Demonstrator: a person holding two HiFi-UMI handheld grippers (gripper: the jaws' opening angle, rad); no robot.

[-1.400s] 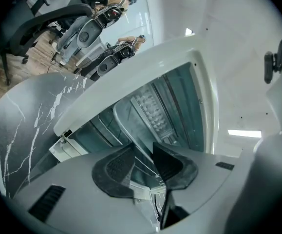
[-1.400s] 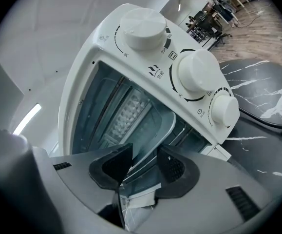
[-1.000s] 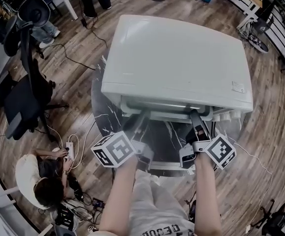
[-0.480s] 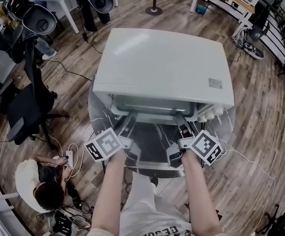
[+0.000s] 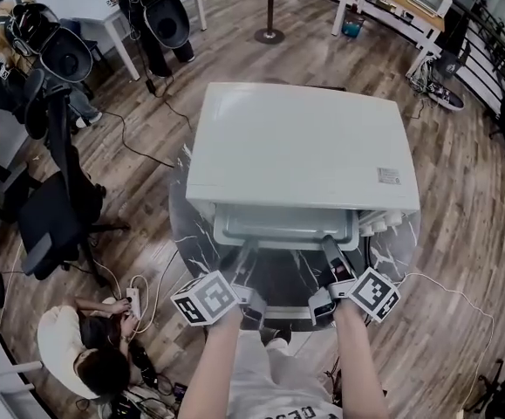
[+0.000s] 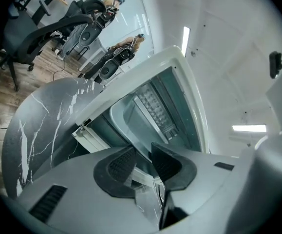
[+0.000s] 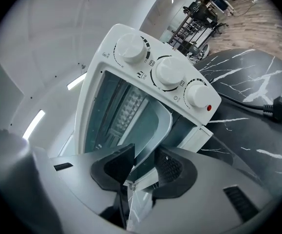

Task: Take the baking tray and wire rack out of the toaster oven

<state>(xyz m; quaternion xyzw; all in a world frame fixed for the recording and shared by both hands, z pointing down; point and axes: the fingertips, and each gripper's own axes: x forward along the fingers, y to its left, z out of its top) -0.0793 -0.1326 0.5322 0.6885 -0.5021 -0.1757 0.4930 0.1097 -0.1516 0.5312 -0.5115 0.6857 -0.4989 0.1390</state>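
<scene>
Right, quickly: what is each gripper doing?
Left gripper: just closed further, gripping the tray rim.
Right gripper: just closed further, gripping the tray rim.

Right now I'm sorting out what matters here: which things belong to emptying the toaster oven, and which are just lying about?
Job:
toaster oven
baking tray, sticking out of it
wire rack, not clearly visible

Lying about:
plug
office chair
power strip
</scene>
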